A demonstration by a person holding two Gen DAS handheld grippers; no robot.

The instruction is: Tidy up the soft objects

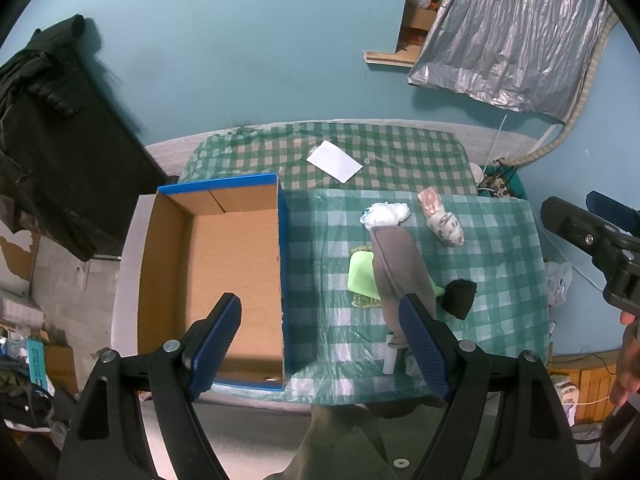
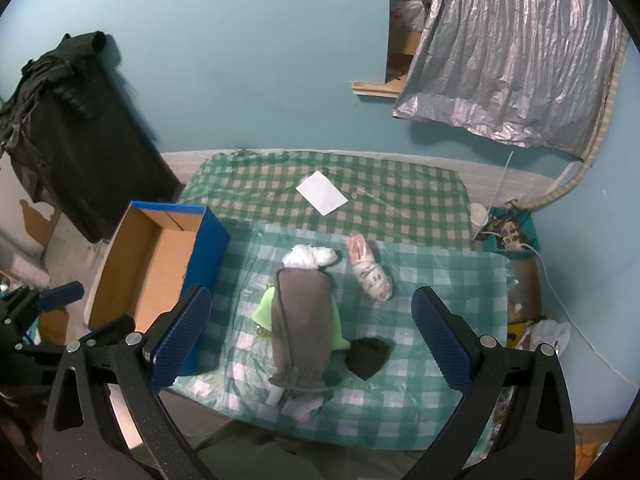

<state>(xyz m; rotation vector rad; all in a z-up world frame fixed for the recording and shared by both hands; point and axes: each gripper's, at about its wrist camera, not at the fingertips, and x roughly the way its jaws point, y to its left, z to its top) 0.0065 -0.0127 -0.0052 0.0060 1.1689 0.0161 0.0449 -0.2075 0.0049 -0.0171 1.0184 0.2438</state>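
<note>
Left wrist view. The left gripper hangs above the table with its jaws spread wide and nothing between them, straddling the blue wall of the empty cardboard box at centre left, a position that suggests the box is the intended receptacle. The soft objects lie in a loose cluster at centre right: a grey cloth pouch resting over a lime-green item, a white bundle just above it, a patterned roll to the right, and a black bundle near the pouch's lower end. At the right edge the right gripper enters, held by a hand.

Right wrist view. The right gripper is likewise released, its jaws framing the cluster from above without contact, probably ahead of a first pick. None of the soft things is yet in the box, at centre left.

Surface and room. A green-checked tablecloth under clear plastic covers the table; a white card lies apart at upper centre. Teal walls, dark clothing at left and a crinkled silver sheet at upper right complete the setting.
</note>
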